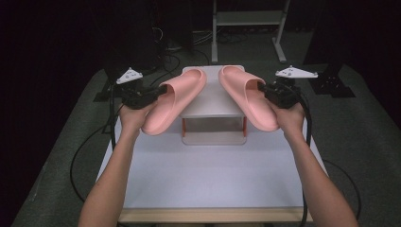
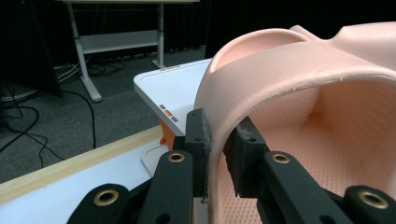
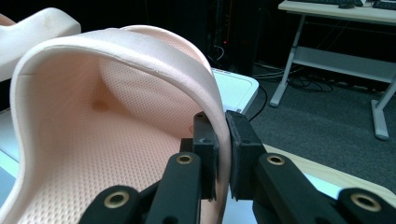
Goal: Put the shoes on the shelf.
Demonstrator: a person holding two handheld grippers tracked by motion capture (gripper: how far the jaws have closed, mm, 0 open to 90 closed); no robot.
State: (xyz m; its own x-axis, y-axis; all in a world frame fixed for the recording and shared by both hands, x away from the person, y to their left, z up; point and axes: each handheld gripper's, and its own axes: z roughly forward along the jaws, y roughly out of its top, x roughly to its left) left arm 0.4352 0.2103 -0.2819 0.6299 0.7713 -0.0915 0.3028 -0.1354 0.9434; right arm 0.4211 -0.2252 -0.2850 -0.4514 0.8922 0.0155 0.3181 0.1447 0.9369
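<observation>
Two pink foam slide sandals are held up over a small white two-tier shelf [image 1: 213,101] with orange legs. My left gripper [image 1: 161,90] is shut on the strap edge of the left sandal [image 1: 172,101]; in the left gripper view its jaws pinch the strap wall of that sandal [image 2: 299,93] at my gripper [image 2: 218,154]. My right gripper [image 1: 263,88] is shut on the strap edge of the right sandal [image 1: 248,97]; the right gripper view shows my gripper [image 3: 223,154] clamping that sandal's [image 3: 116,112] strap. Both toes point toward the far side, above the shelf top.
The shelf stands at the far middle of a white table [image 1: 213,175] with a wooden front edge. Cables [image 1: 90,146] trail off both sides onto grey floor. A desk frame [image 1: 248,19] stands behind, and black stands sit at the far left and right.
</observation>
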